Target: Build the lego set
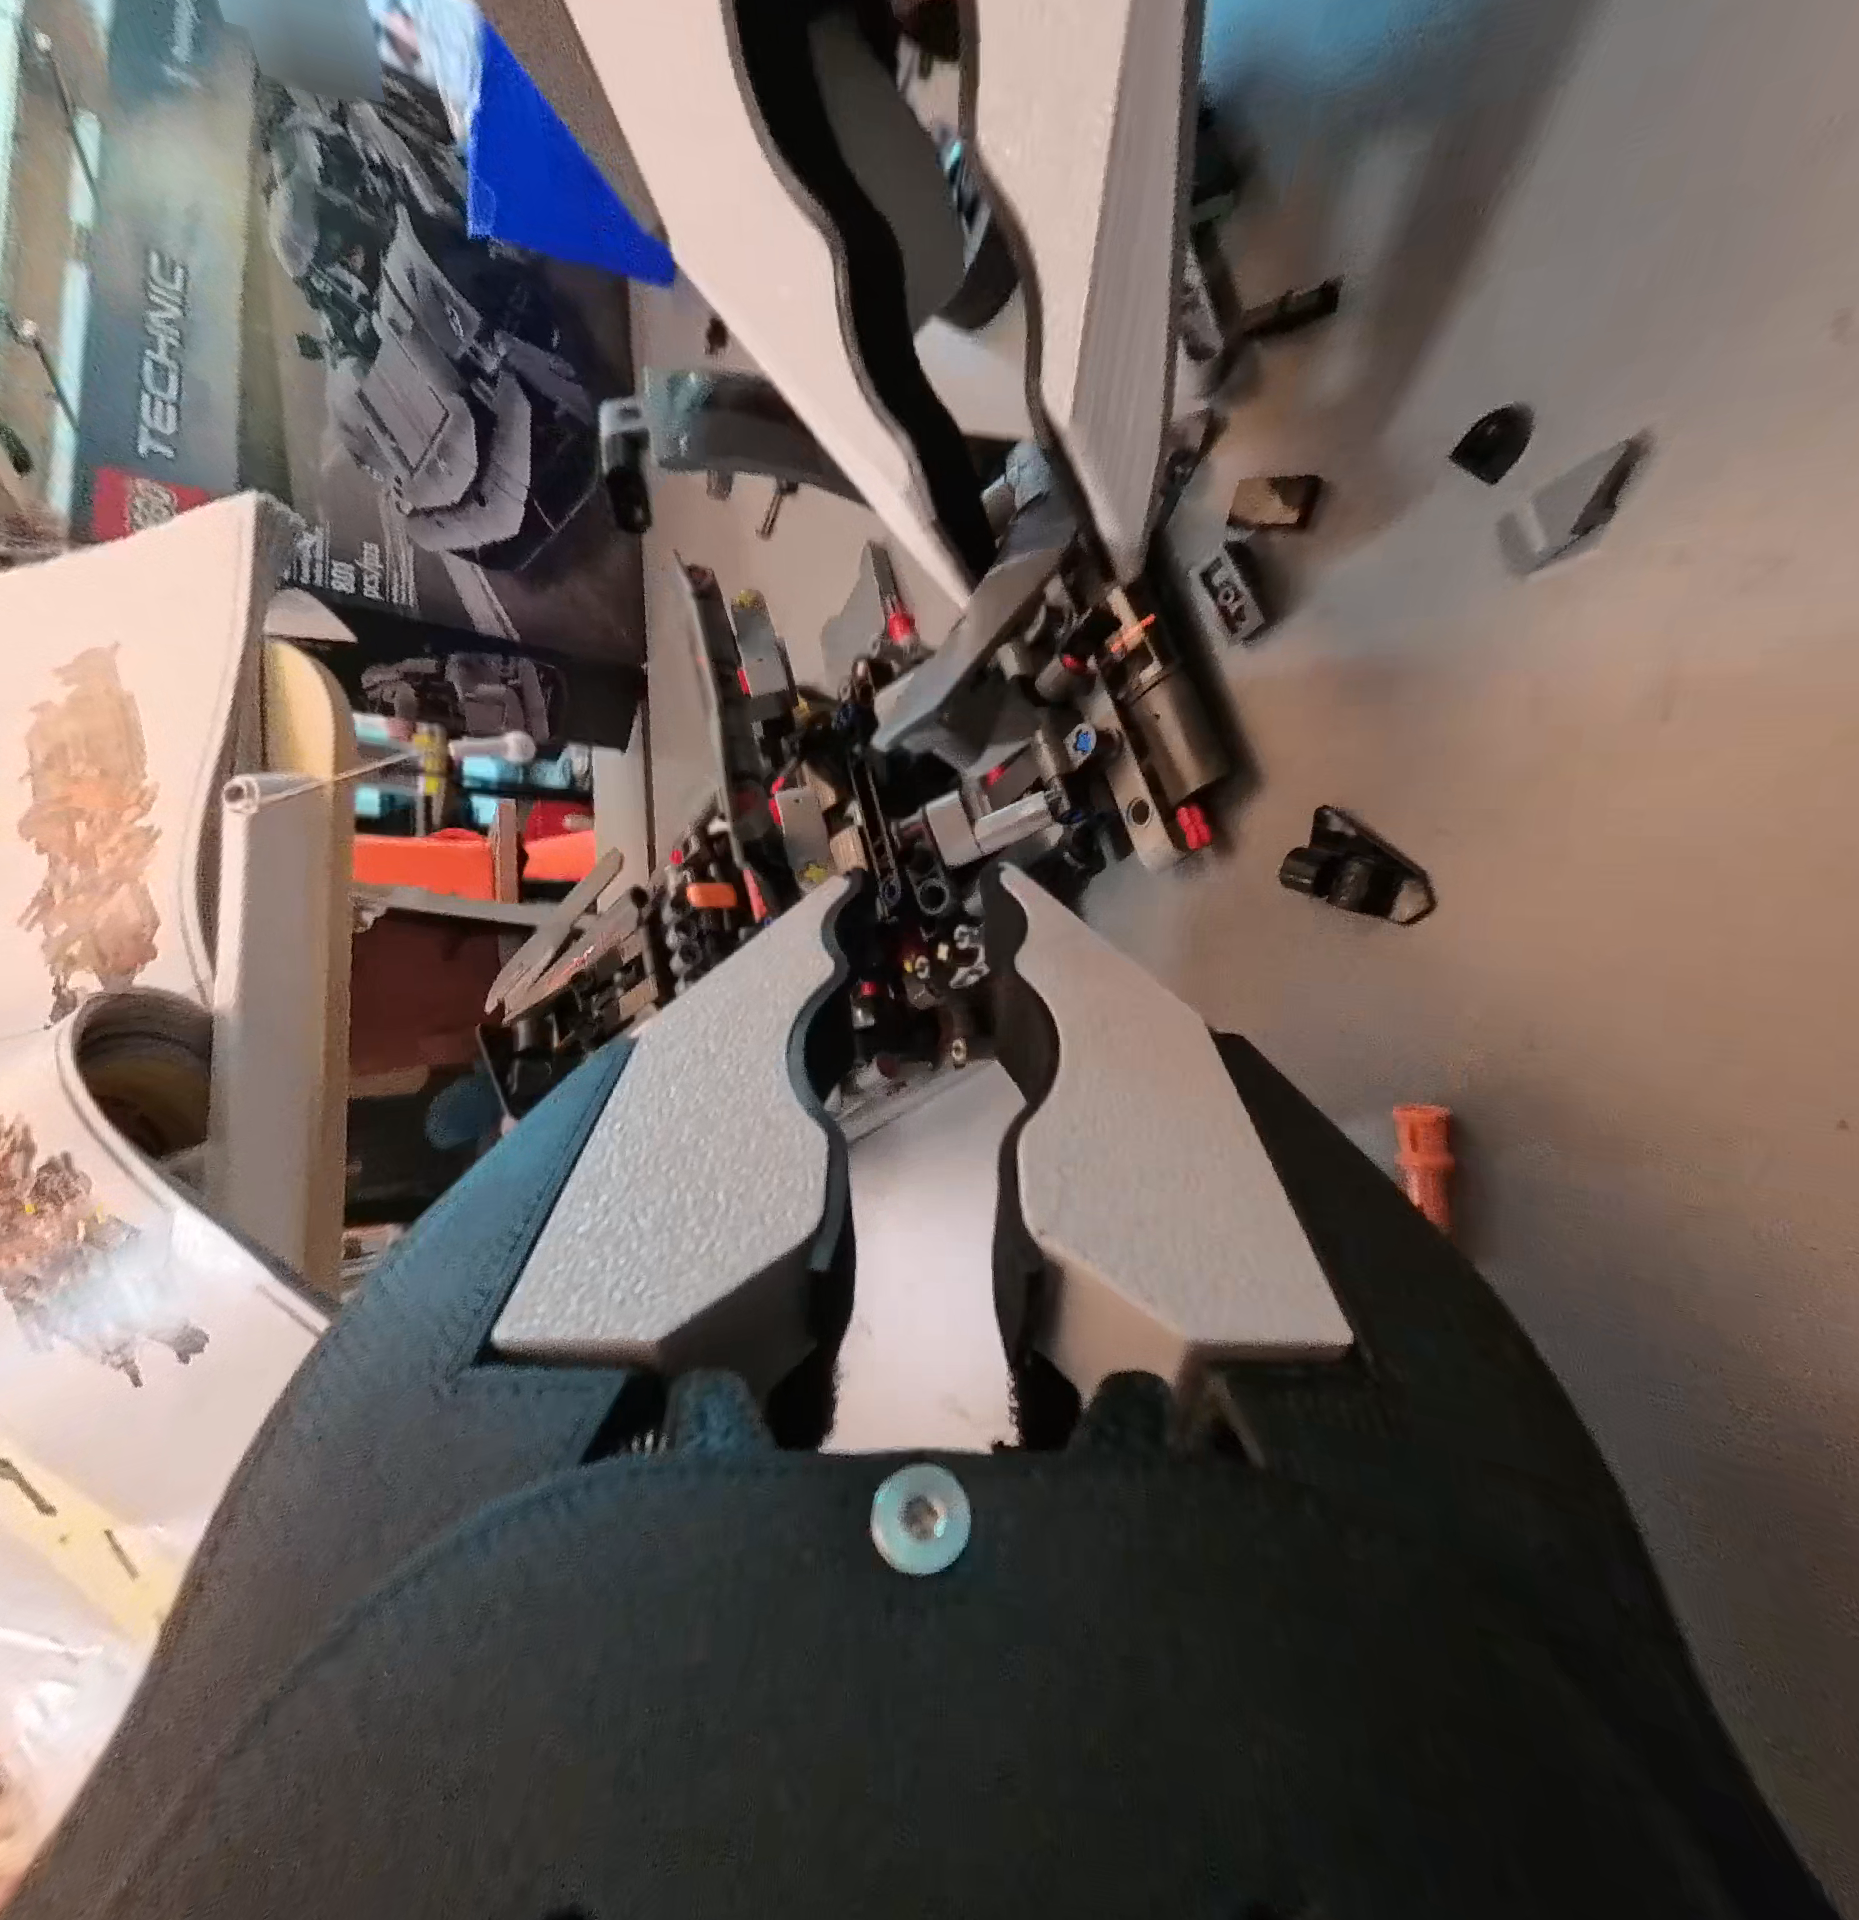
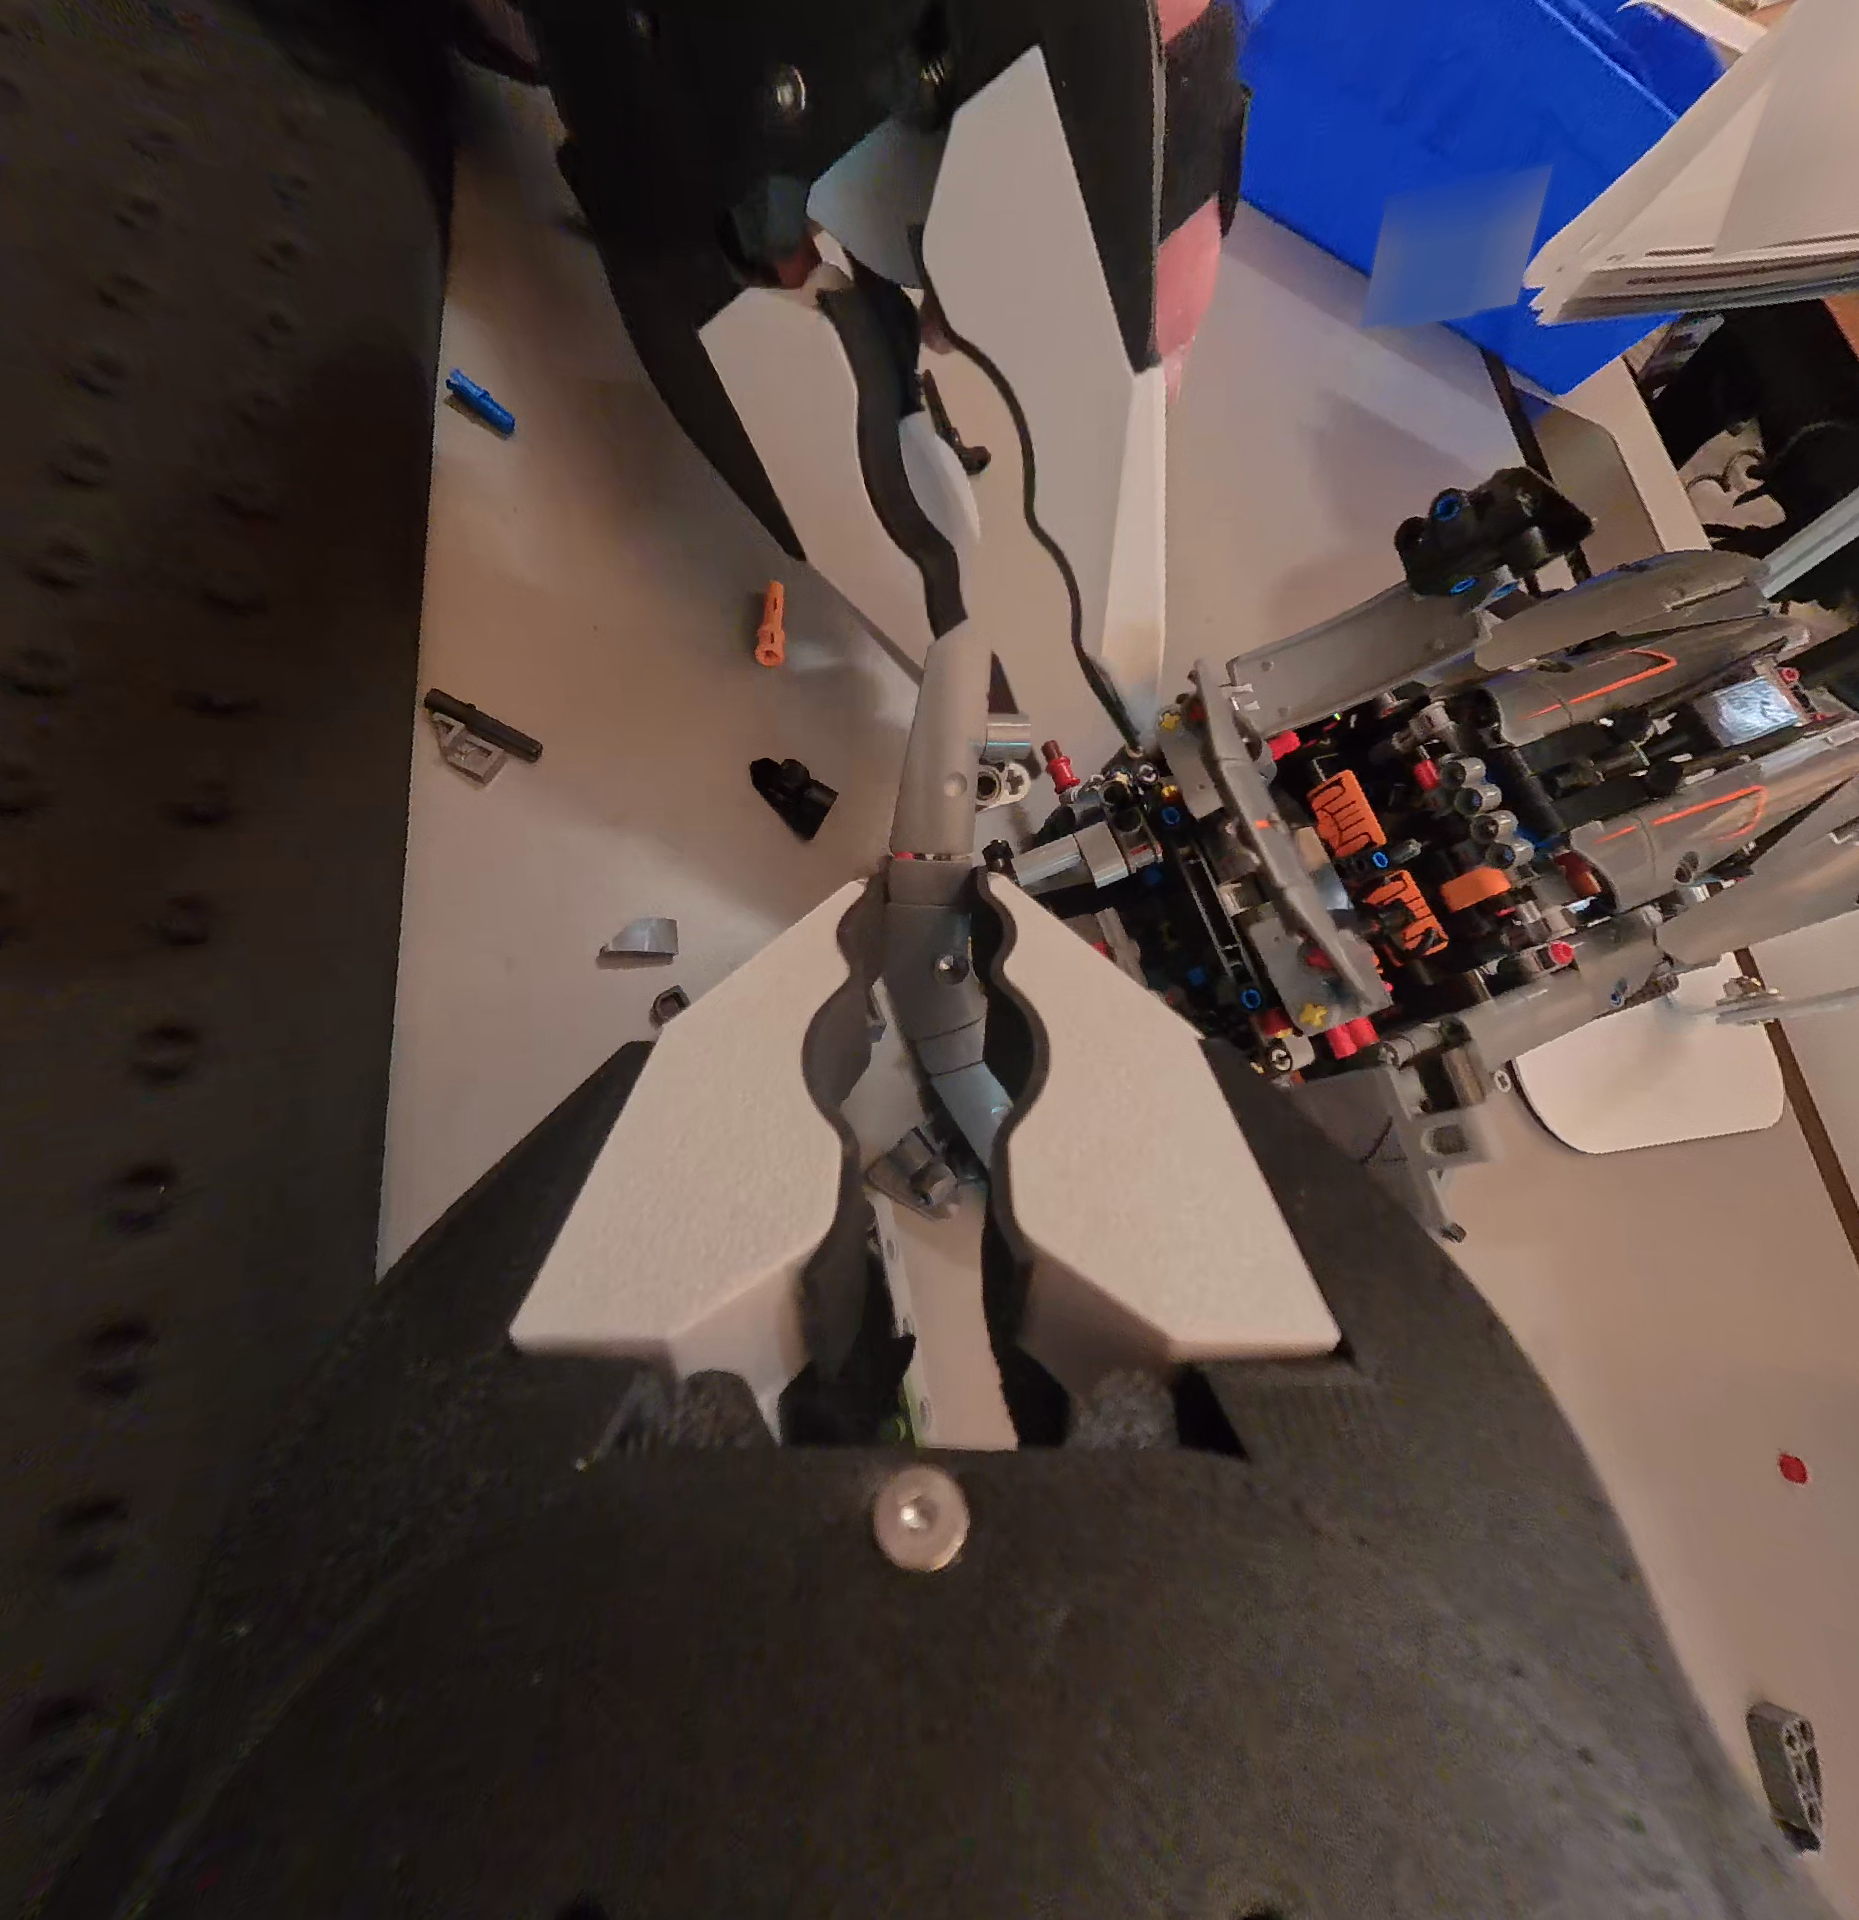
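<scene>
Grey panels and orange trim mark the lego car model (image 2: 1507, 831), which sits at the right centre of my right wrist view on the white table (image 2: 613, 582). My right gripper (image 2: 925, 894) has its fingers closed on a long grey panel piece (image 2: 935, 790) that runs up between them toward the top of the frame, its far end reaching the other gripper's fingers. That left gripper (image 2: 1018, 644) comes down from the upper middle of this view, its tips at the model's near corner.

Through the left wrist view, my left gripper (image 1: 925, 904) has its tips pressed in around a dark studded beam at the edge of the model (image 1: 904, 790); the fingers stand fairly close together, yet I cannot tell whether they actually clamp anything. The right gripper's (image 1: 1060, 540) pale fingers slant in from the top of that frame onto the same build.

Loose parts lie on the table: an orange pin (image 2: 769, 623) and a blue pin (image 2: 480, 402) at the left, a black piece (image 2: 792, 795) between them and the model. The set's box (image 1: 312, 343) stands at the upper left of the left view, an open instruction booklet (image 1: 94, 810) below it.
</scene>
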{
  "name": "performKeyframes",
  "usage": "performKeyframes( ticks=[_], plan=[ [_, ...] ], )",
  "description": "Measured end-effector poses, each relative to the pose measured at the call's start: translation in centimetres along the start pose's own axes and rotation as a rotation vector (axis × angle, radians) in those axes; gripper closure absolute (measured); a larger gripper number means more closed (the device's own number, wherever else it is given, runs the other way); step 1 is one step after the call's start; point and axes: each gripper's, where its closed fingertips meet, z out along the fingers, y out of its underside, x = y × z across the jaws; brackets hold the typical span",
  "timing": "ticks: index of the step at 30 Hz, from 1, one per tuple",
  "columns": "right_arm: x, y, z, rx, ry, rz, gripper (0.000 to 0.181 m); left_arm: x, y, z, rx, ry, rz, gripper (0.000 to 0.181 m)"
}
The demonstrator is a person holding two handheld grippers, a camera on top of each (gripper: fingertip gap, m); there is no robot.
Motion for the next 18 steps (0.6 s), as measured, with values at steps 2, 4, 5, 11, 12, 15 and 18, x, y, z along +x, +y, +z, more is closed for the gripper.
performKeyframes(
  ticks=[2, 4, 5, 11, 12, 15, 18],
  plan=[
    [0.0, 0.0, 0.0, 0.001, -0.003, 0.001, 0.168, 0.3, -0.8, -0.1, 0.048, 0.025, -0.027, 0.159],
    [-0.1, 0.0, 0.0, -0.001, -0.004, -0.001, 0.168, 0.6, -0.9, 0.4, 0.041, 0.015, -0.006, 0.158],
    [-0.1, 0.0, 0.0, -0.001, -0.004, -0.001, 0.168, 1.0, -0.8, 0.6, 0.03, 0.028, 0.002, 0.158],
    [-0.1, 0.1, 0.1, -0.005, -0.002, -0.002, 0.168, 2.1, 0.0, 2.2, -0.05, 0.056, 0.002, 0.155],
    [0.0, 0.2, 0.1, -0.011, 0.0, -0.004, 0.168, 2.1, 0.0, 2.2, -0.045, 0.056, -0.003, 0.158],
    [-0.1, 0.3, 0.2, -0.018, -0.002, -0.004, 0.168, 2.2, 0.1, 2.4, -0.059, 0.071, -0.045, 0.16],
    [-0.1, 0.4, 0.3, -0.025, -0.004, -0.004, 0.168, 2.3, 0.1, 2.5, -0.057, 0.087, -0.087, 0.16]
  ],
)
